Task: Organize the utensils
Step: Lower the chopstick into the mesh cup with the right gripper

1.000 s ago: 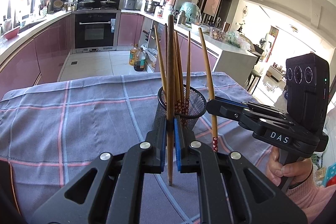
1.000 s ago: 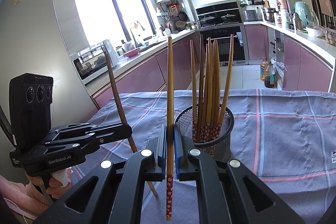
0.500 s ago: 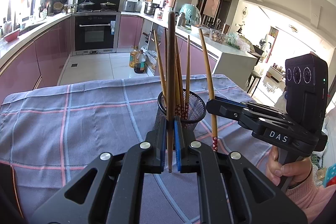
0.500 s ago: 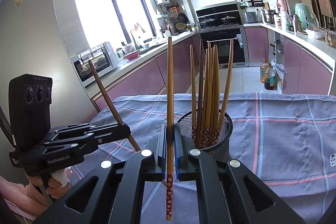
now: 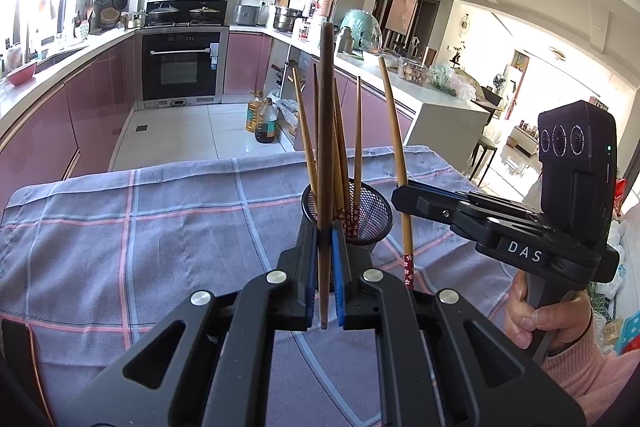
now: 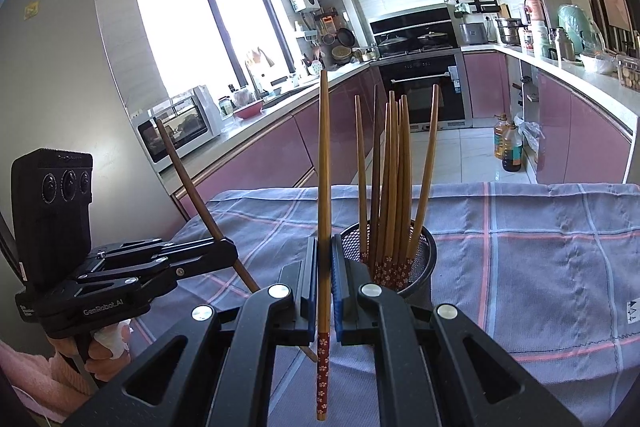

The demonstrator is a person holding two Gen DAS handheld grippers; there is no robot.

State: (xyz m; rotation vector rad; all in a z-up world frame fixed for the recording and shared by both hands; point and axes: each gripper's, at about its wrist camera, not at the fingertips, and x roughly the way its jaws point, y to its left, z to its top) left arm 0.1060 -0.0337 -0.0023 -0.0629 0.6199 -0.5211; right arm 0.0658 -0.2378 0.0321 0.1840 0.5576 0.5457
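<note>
A black mesh holder stands on the checked cloth with several wooden chopsticks upright in it. My left gripper is shut on a dark brown chopstick, held upright just in front of the holder. It also shows in the right wrist view at the left, with its chopstick tilted. My right gripper is shut on a chopstick with a red flowered end, held upright left of the holder. It also shows in the left wrist view, right of the holder.
The blue-grey checked cloth covers the table. Behind it lie the kitchen floor, pink cabinets, an oven and oil bottles. A counter with jars runs along the right.
Both grippers have risen a little with their chopsticks, and the holder sits lower and farther in both views. The left chopstick's lower end has drawn up between the fingers.
</note>
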